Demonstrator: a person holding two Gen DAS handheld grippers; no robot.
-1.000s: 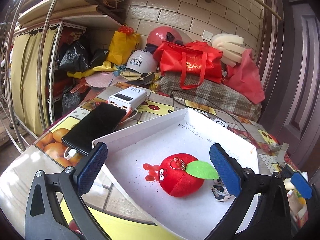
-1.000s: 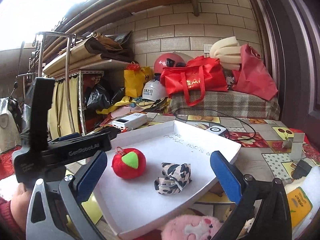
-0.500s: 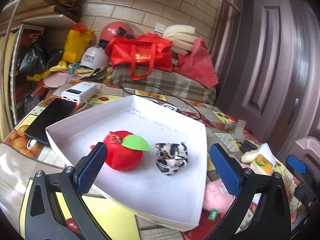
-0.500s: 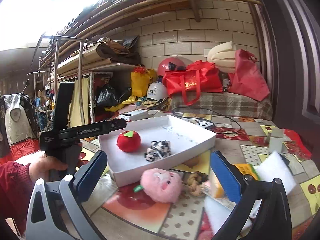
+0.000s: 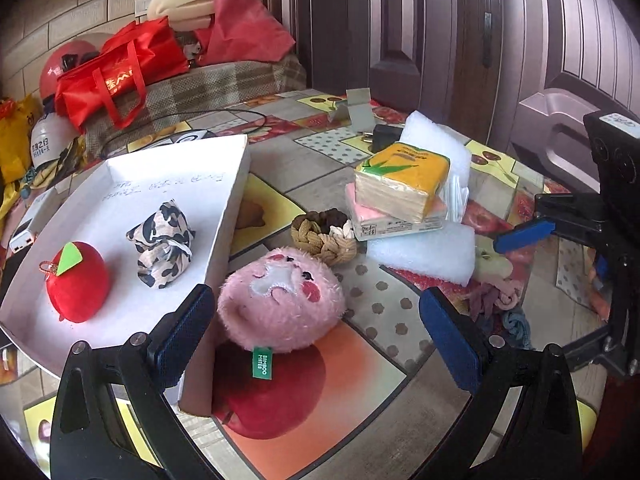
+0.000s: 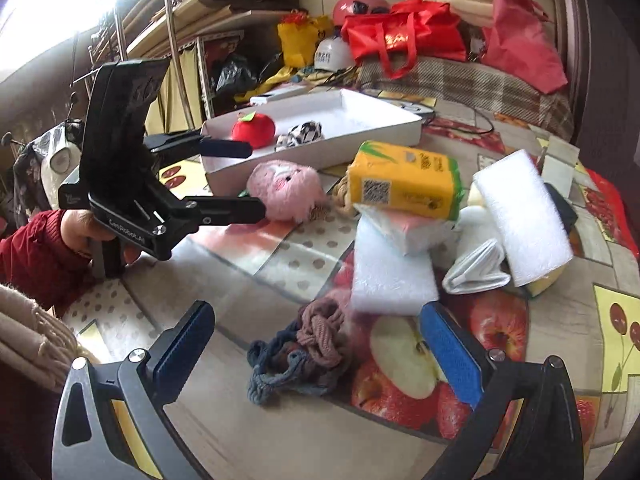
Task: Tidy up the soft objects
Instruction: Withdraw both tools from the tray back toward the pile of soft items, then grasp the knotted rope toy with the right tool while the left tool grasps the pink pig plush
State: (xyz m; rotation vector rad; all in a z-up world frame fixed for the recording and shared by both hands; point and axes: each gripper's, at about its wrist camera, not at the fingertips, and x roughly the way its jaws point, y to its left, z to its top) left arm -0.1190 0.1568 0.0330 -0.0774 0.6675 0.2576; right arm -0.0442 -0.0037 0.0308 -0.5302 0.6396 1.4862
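A white tray (image 5: 236,184) holds a red apple plush (image 5: 76,282) and a leopard-print cloth bundle (image 5: 164,240). A pink plush toy (image 5: 280,304) lies on the table just right of the tray, between my open left gripper's (image 5: 316,338) fingers. My left gripper also shows in the right wrist view (image 6: 256,178), open beside the pink plush (image 6: 286,190). My right gripper (image 6: 318,350) is open and empty over a knotted blue and mauve rope (image 6: 308,350). A tan braided rope (image 5: 324,236) lies behind the plush.
A yellow tissue pack (image 6: 404,182) sits on a pink pack. White foam blocks (image 6: 390,270), (image 6: 522,216) and a folded white cloth (image 6: 476,270) lie around them. Red bags (image 5: 120,68), helmets and shelves crowd the back. A dark door (image 5: 460,36) stands at right.
Both grippers have swung right and down, away from the tray. My left gripper now frames the pink plush; my right gripper has dropped over the knotted rope. Both stay open.
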